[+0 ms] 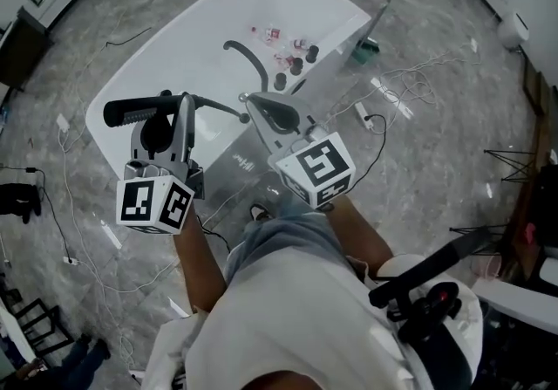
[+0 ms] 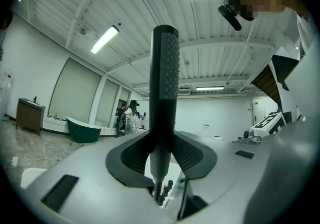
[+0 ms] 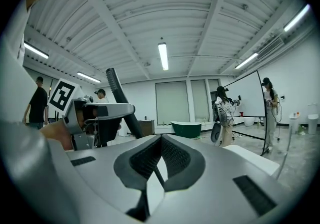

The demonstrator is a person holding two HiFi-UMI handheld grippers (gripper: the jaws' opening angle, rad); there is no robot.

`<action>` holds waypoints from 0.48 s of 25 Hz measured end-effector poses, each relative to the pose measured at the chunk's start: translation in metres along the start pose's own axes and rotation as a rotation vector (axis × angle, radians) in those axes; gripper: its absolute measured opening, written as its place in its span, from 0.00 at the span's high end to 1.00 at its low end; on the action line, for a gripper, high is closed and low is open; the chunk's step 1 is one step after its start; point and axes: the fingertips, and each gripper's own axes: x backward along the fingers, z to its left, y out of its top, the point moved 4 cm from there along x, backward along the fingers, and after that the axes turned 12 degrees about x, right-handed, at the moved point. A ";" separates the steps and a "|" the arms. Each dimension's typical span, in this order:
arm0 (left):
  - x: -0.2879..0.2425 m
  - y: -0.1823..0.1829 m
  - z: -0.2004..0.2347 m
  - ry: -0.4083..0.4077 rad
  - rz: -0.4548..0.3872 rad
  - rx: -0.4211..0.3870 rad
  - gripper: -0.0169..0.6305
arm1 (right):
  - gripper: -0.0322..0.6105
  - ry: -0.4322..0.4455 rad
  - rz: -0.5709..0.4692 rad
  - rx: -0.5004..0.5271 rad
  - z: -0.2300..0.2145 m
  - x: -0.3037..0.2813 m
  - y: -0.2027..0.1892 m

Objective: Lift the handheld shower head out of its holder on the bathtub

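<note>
The left gripper [image 1: 183, 105] is clamping the shower head [image 1: 135, 109] above the bathtub [image 1: 174, 39], while the right gripper [image 1: 253, 105], pinched shut, is hovering beside the hose [image 1: 222, 106] and spout [image 1: 248, 57].

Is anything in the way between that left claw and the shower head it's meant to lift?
Nothing visible. The left claw is clamped right on the shower head, gripping its handle, and holds it up over the bathtub.

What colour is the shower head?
Shower head: black, best in left gripper view.
</note>
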 end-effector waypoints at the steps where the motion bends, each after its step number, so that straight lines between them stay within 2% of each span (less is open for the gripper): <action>1: 0.002 -0.001 0.000 -0.004 -0.001 0.005 0.74 | 0.92 -0.003 -0.002 0.001 0.002 0.000 0.003; 7: -0.007 -0.008 -0.003 -0.048 0.020 0.022 0.75 | 0.92 -0.020 -0.004 0.001 -0.005 0.000 0.002; 12: -0.015 -0.010 -0.007 -0.037 0.044 0.014 0.75 | 0.92 -0.019 0.010 -0.011 -0.013 0.001 -0.006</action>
